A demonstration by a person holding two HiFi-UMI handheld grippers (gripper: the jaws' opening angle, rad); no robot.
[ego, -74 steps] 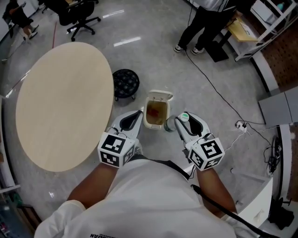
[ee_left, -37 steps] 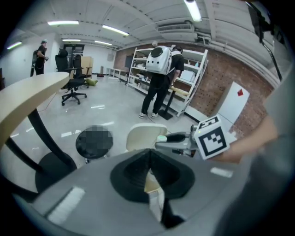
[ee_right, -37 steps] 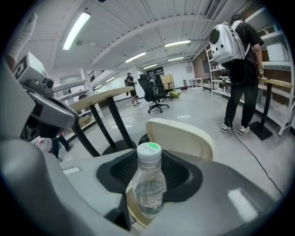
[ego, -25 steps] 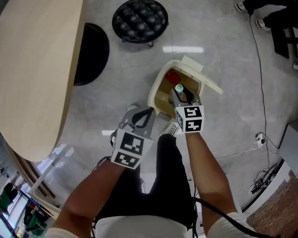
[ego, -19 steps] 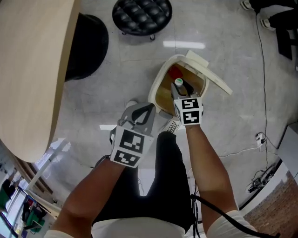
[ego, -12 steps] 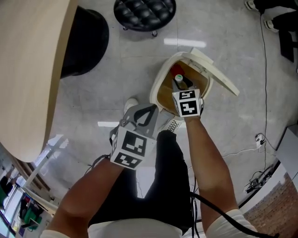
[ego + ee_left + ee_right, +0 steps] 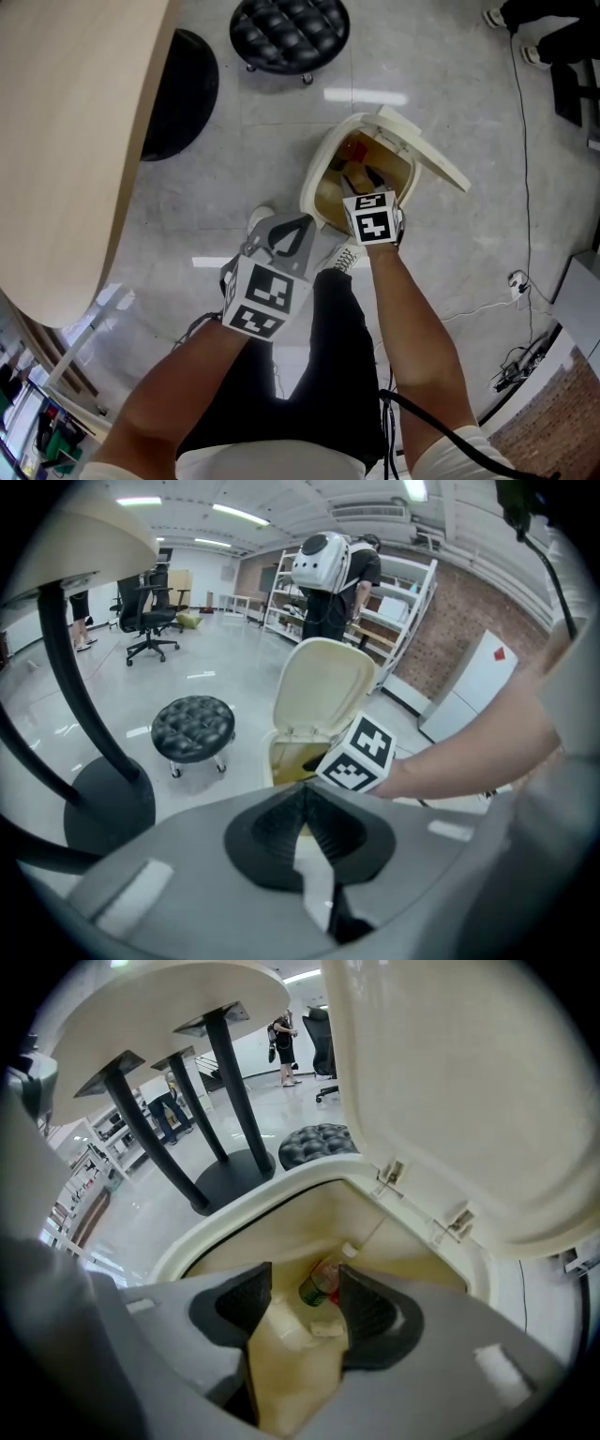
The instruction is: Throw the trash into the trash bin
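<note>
Your left gripper [image 7: 281, 230]: jaws clenched on nothing, held just short of the trash bin [image 7: 312, 183]. Your right gripper [image 7: 305, 1293]: in the bin's mouth, jaws just opened wide, released; the bottle [image 7: 319, 1285] lies loose on the bin's bottom below them. Beyond: black stool [image 7: 289, 33].

Right claw [image 7: 362, 184] down in open trash bin [image 7: 312, 190], jaws just opened, empty; left claw [image 7: 285, 234] beside bin.

The trash bin [image 7: 314, 183] stands on the floor [image 7: 234, 150], its lid [image 7: 427, 155] hinged open at the bin's far right. A bottle [image 7: 319, 1285] lies inside the bin (down at the bottom). The stool [image 7: 289, 33] sits just beyond the bin, and the worktop [image 7: 66, 141] well to the bin's left.
</note>
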